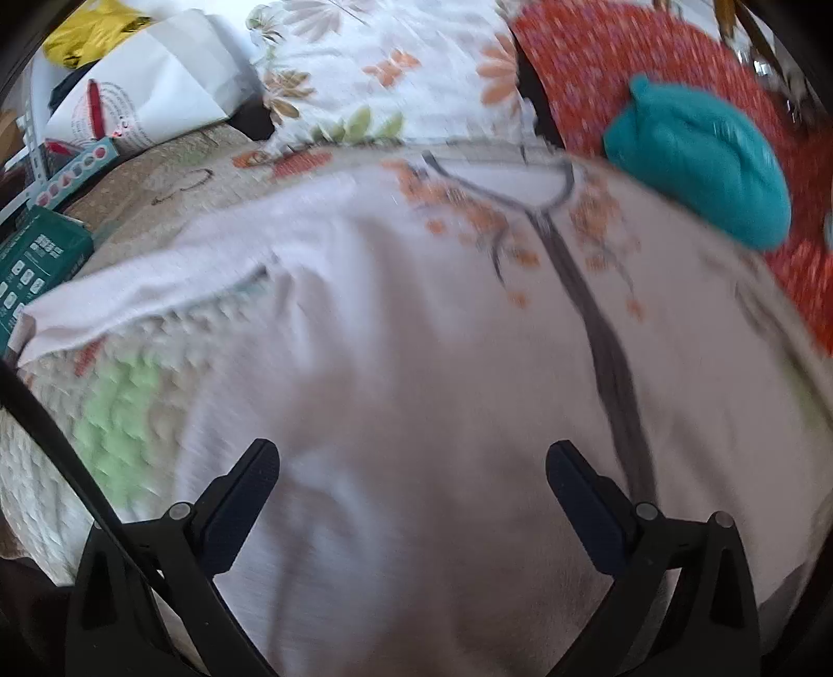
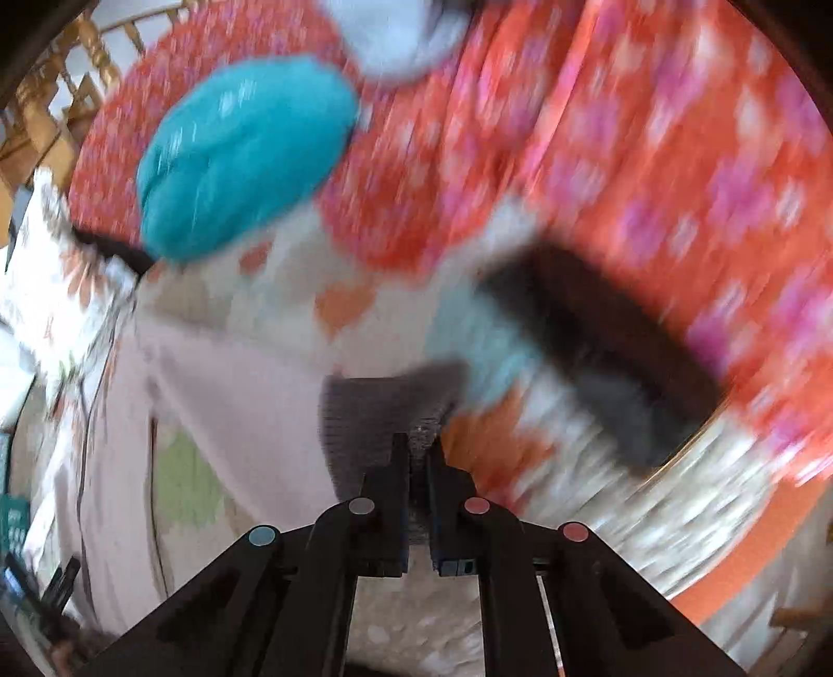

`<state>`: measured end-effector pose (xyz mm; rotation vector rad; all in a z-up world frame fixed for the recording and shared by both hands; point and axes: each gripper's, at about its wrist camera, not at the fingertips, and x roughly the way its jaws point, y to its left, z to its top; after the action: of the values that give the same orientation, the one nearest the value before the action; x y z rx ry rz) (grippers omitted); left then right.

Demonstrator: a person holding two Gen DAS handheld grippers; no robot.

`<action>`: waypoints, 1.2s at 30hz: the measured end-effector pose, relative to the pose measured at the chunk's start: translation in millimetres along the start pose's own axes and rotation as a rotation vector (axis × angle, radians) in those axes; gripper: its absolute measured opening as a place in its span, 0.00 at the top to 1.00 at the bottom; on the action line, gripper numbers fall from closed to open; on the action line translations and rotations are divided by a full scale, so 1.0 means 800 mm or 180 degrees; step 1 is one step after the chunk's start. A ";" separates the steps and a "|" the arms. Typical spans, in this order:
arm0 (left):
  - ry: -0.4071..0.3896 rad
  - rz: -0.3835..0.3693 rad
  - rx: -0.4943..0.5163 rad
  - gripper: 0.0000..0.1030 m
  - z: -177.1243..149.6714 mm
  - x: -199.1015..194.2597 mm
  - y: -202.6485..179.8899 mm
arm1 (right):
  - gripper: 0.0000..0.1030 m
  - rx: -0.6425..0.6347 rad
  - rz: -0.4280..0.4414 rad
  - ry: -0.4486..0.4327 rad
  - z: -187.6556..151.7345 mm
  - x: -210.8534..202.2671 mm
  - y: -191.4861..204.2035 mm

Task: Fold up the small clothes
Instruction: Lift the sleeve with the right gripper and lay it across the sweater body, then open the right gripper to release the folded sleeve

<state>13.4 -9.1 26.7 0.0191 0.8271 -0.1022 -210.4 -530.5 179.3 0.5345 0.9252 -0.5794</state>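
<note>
A pale pink garment (image 1: 416, 323) with a grey neckline and orange flower print lies spread on the quilted bedcover (image 1: 120, 396). My left gripper (image 1: 411, 474) hovers just above it, open, nothing between its fingers. In the right wrist view my right gripper (image 2: 419, 450) is shut on the edge of a small grey knit cloth (image 2: 375, 411). A blurred dark cloth (image 2: 598, 343) lies to the right of that cloth; I cannot tell whether they join. The pale garment (image 2: 229, 401) shows at the left. A folded teal cloth (image 1: 697, 182) (image 2: 239, 156) rests by a red patterned fabric (image 1: 625, 67) (image 2: 651, 156).
A floral pillow (image 1: 375, 67) lies at the head of the bed. A white paper bag (image 1: 151, 88), a yellow item (image 1: 88, 31) and a green box (image 1: 36, 260) crowd the left side. A wooden railing (image 2: 62, 78) stands beyond the bed.
</note>
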 end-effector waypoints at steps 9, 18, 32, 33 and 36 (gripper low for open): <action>-0.0180 0.0206 -0.0643 0.00 0.037 -0.004 0.101 | 0.95 0.0235 -0.0141 -0.0595 0.121 -0.087 0.044; -0.0084 -0.0027 -0.1396 0.00 0.013 0.014 0.172 | 0.95 -0.1000 0.1091 0.0081 0.081 -0.025 0.411; -0.0152 0.0118 -0.1838 0.00 0.007 0.018 0.226 | 0.95 -0.2377 0.1422 0.1089 -0.142 0.172 0.809; -0.0162 0.0134 -0.1832 0.00 0.008 0.018 0.226 | 0.95 -0.2435 0.1393 0.1135 -0.154 0.182 0.818; -0.0152 0.0160 -0.1813 0.00 0.010 0.022 0.227 | 0.95 -0.2567 0.1255 0.1202 -0.181 0.207 0.838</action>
<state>49.0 169.7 14.9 -0.4966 0.7838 0.1821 230.3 12.4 84.4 0.0765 1.2697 0.2769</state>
